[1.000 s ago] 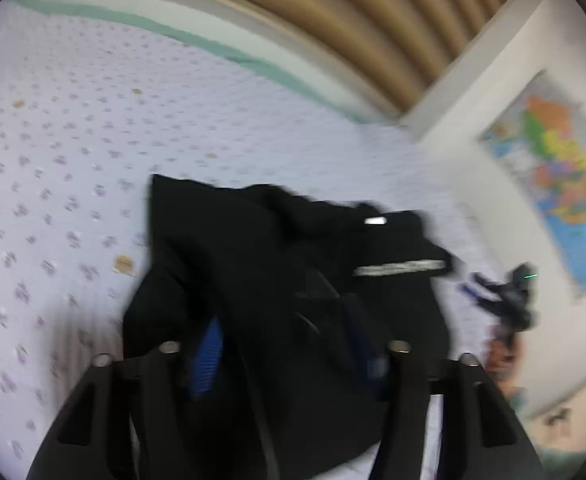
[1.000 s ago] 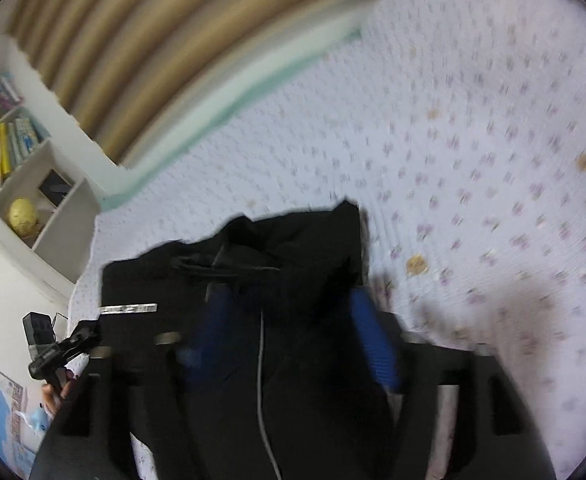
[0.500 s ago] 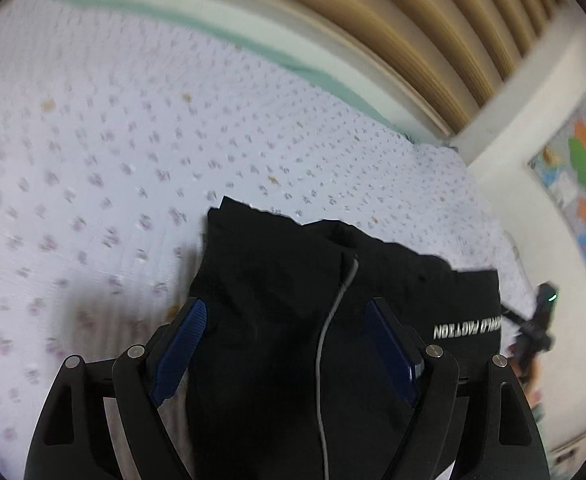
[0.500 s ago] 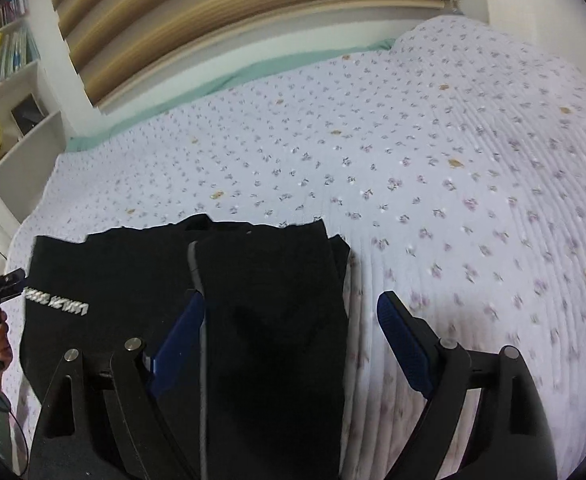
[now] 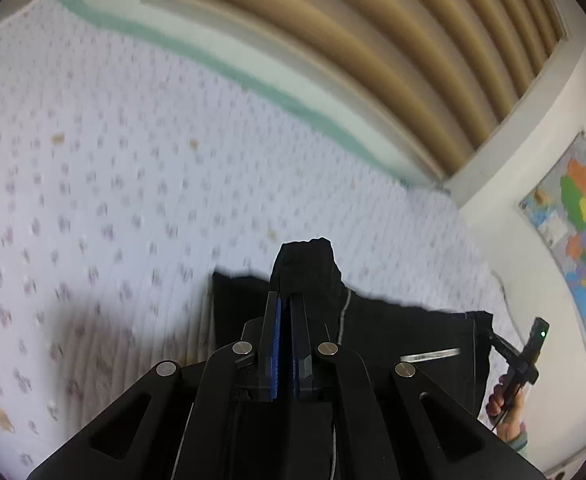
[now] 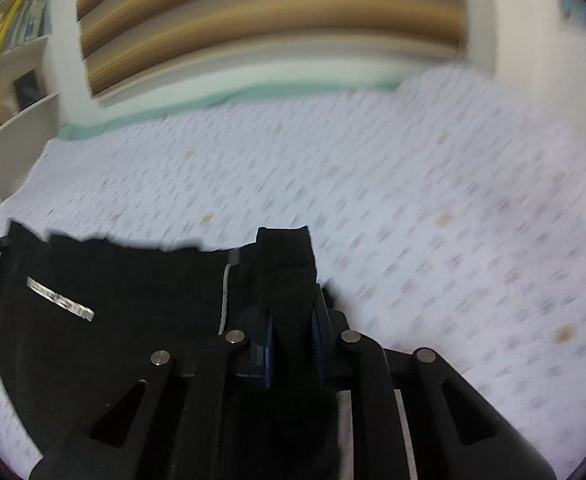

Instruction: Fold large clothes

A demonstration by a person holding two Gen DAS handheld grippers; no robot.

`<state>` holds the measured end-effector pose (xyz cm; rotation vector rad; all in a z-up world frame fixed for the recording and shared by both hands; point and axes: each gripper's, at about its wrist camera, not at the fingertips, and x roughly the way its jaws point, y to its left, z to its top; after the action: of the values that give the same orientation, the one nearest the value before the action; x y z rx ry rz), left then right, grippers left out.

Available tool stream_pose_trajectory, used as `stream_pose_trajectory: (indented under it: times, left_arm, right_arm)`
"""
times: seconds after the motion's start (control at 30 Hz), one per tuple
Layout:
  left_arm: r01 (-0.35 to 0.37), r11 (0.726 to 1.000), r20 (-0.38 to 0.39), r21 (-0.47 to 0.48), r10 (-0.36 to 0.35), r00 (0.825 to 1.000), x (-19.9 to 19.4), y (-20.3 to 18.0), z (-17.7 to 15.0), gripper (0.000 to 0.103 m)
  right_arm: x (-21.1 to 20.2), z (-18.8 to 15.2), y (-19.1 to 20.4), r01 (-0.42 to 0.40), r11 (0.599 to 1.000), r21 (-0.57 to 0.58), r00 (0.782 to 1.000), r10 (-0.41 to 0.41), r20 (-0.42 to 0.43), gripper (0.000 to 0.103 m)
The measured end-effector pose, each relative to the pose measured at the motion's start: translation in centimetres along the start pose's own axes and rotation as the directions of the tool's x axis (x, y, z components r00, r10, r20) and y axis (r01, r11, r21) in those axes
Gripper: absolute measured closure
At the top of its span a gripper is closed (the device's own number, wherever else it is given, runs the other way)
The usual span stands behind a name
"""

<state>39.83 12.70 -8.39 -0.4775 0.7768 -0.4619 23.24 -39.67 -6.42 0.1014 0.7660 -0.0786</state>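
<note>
Left wrist view: both grippers pinch the black garment point(image 5: 393, 332) on the bed point(image 5: 93, 208).
Left gripper point(image 5: 285, 300) and right gripper point(image 6: 291, 312) each clamp a raised fold; the garment's length runs sideways across the quilt.

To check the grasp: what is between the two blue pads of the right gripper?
In the right wrist view, a fold of the black garment fills the gap of the right gripper; both pads press on it.
</note>
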Motion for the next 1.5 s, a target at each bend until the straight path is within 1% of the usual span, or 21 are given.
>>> stream_pose_trajectory:
  times: [0.13, 0.23, 0.33, 0.43, 0.53, 0.63, 0.67, 0.73, 0.8, 0.83, 0.87, 0.9, 0.97, 1.03, 1.1, 1.17, 1.23, 1.27, 1.3, 1.4, 1.5]
  left_arm:
    - [-0.016, 1.0, 0.063, 0.012, 0.016, 0.998, 0.2, -2.0, 2.6, 0.1]
    - [-0.066, 0.998, 0.096, 0.004, 0.065, 0.993, 2.0, -2.2, 4.2, 0.1]
    - [-0.181, 0.982, 0.039, -0.052, 0.183, 0.982, 6.4, -0.4, 4.3, 0.1]
    - [-0.258, 0.963, -0.054, -0.075, 0.254, 0.966, 10.5, 1.9, 2.6, 0.1]
    - [-0.281, 0.954, -0.171, -0.108, 0.261, 0.95, 14.0, 4.2, 0.4, 0.098]
    - [-0.26, 0.963, -0.17, -0.076, 0.244, 0.955, 13.7, 4.1, 0.4, 0.094]
    - [-0.237, 0.969, -0.167, -0.071, 0.223, 0.96, 12.9, 3.9, 0.9, 0.086]
    - [-0.185, 0.98, -0.171, -0.074, 0.17, 0.97, 11.2, 3.8, 1.7, 0.077]
    - [-0.162, 0.985, -0.107, -0.062, 0.155, 0.982, 8.1, 3.2, 2.4, 0.076]
    - [-0.16, 0.986, -0.067, -0.047, 0.157, 0.985, 6.4, 2.7, 2.6, 0.071]
    - [-0.148, 0.989, -0.032, -0.027, 0.147, 0.989, 4.5, 1.3, 2.7, 0.063]
    - [-0.129, 0.992, -0.01, -0.007, 0.129, 0.992, 3.2, 0.2, 2.6, 0.059]
    - [-0.102, 0.992, 0.026, 0.073, 0.1, 0.995, 0.7, -3.9, 1.3, 0.043]
    - [-0.101, 0.983, 0.025, 0.155, 0.098, 0.995, 0.0, -7.6, -0.6, 0.043]
    - [-0.049, 0.982, -0.052, 0.181, 0.06, 0.997, 1.2, -11.2, -4.0, 0.043]
    - [-0.027, 0.98, -0.125, 0.199, 0.053, 0.991, 3.2, -12.9, -6.9, 0.043]
    - [-0.066, 0.973, -0.174, 0.223, 0.107, 0.979, 5.9, -13.9, -9.9, 0.043]
    - [-0.099, 0.972, -0.245, 0.213, 0.151, 0.958, 8.8, -13.5, -11.7, 0.044]
    - [-0.139, 0.971, -0.275, 0.196, 0.19, 0.942, 10.5, -12.4, -12.8, 0.044]
    - [-0.177, 0.966, -0.26, 0.186, 0.222, 0.94, 12.3, -11.3, -14.1, 0.044]
    - [-0.169, 0.971, -0.252, 0.167, 0.207, 0.945, 10.9, -11.8, -13.4, 0.047]
  right_arm:
    - [0.2, 4.3, 1.4, 0.091, 0.996, -0.008, 0.995, -0.091, 0.038, 0.086]
    - [3.6, 5.8, 2.1, 0.179, 0.984, 0.007, 0.984, -0.179, 0.002, 0.087]
    - [9.0, 4.7, 1.8, 0.238, 0.971, 0.021, 0.965, -0.234, -0.117, 0.087]
    - [14.5, 1.5, 1.2, 0.22, 0.975, 0.038, 0.943, -0.203, -0.264, 0.087]
    - [17.0, -1.1, 1.1, 0.195, 0.979, 0.052, 0.926, -0.166, -0.338, 0.08]
    - [16.2, -0.9, 0.1, 0.151, 0.983, 0.105, 0.938, -0.109, -0.328, 0.069]
    - [15.3, -0.7, -0.4, 0.122, 0.982, 0.143, 0.947, -0.073, -0.312, 0.069]
    - [12.6, 0.2, -1.0, 0.055, 0.979, 0.198, 0.97, -0.005, -0.241, 0.066]
    - [8.9, 0.8, -1.0, -0.026, 0.974, 0.227, 0.985, 0.063, -0.16, 0.053]
    - [6.8, 1.0, -0.7, -0.078, 0.969, 0.235, 0.987, 0.109, -0.119, 0.042]
    - [5.4, 1.2, -0.1, -0.122, 0.965, 0.233, 0.985, 0.147, -0.094, 0.037]
    - [3.7, 1.4, 0.9, -0.169, 0.962, 0.214, 0.979, 0.189, -0.075, 0.037]
    - [1.1, 1.1, 4.5, -0.196, 0.973, 0.125, 0.972, 0.209, -0.104, 0.037]
    - [0.1, 0.2, 7.6, -0.223, 0.973, 0.067, 0.961, 0.231, -0.155, 0.037]
    - [0.3, -1.7, 11.1, -0.267, 0.963, 0.04, 0.935, 0.269, -0.23, 0.037]
    - [1.7, -3.4, 13.4, -0.239, 0.971, 0.022, 0.927, 0.235, -0.293, 0.037]
    - [4.2, -5.7, 15.3, -0.138, 0.989, -0.045, 0.931, 0.115, -0.345, 0.038]
    - [5.3, -6.5, 15.6, -0.123, 0.991, -0.044, 0.929, 0.1, -0.357, 0.037]
    - [6.0, -6.9, 15.8, -0.112, 0.993, -0.045, 0.928, 0.088, -0.362, 0.037]
    - [7.1, -7.5, 16.1, -0.099, 0.993, -0.071, 0.927, 0.066, -0.369, 0.036]
    - [6.5, -6.4, 15.7, -0.131, 0.991, -0.041, 0.917, 0.105, -0.386, 0.036]
